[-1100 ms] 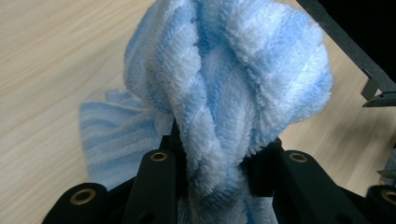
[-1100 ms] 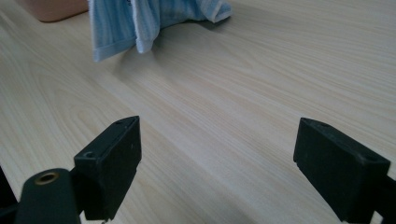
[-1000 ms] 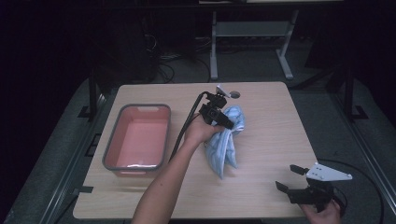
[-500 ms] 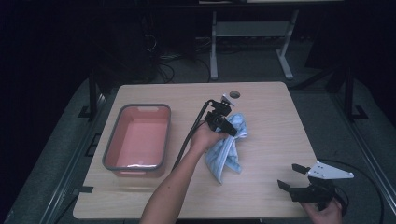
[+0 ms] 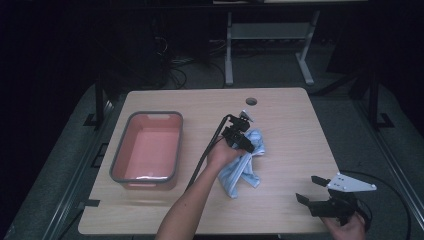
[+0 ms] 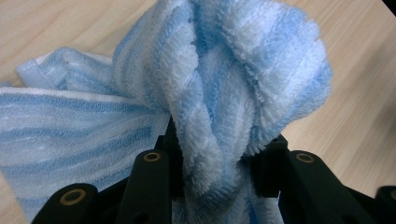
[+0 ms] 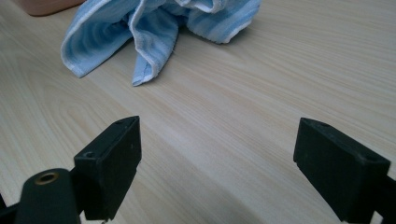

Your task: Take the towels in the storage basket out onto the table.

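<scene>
A light blue striped towel (image 5: 245, 167) lies bunched on the wooden table (image 5: 280, 115) near its middle. My left gripper (image 5: 246, 143) is shut on a thick fold of the towel (image 6: 219, 93), which bulges up between its jaws. The rest of the towel (image 7: 140, 32) trails toward the table's front. My right gripper (image 5: 316, 189) rests open near the front right edge, a hand-width clear of the towel, with bare wood between its fingers (image 7: 112, 163).
A pink tub with a grey rim (image 5: 120, 150) stands on the left side of the table. A round cable hole (image 5: 251, 101) is near the far edge. A black cable (image 5: 207, 150) runs along my left forearm.
My left gripper has moved toward the front and slightly right, dragging the gripped towel with it. The right gripper has stayed near the front right corner.
</scene>
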Motion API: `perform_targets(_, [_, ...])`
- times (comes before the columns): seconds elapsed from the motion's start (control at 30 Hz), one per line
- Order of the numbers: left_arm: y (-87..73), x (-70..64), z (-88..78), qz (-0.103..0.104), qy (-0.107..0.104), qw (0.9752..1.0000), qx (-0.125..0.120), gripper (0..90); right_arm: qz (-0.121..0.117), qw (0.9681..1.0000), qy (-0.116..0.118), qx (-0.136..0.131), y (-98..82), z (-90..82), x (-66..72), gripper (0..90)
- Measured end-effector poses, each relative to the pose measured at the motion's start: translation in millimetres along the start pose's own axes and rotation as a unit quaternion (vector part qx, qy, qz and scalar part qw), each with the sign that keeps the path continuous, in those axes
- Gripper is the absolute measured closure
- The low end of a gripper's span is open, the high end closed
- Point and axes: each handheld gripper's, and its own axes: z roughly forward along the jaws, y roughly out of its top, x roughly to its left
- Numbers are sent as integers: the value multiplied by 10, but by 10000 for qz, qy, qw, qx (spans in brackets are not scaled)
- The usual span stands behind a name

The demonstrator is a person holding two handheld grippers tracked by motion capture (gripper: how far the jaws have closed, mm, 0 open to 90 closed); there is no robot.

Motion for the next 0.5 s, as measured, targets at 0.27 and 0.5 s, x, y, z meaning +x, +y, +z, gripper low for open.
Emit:
perform_targets(0.27, [0,-7,56,-24,-53,10000,23,620,5,10000,4,30,-4,14,-1,146])
perform_targets(0.5, [8,-20,20,-25,-103,9999,-114,508,12,10000,30,24,-2,22,13,146])
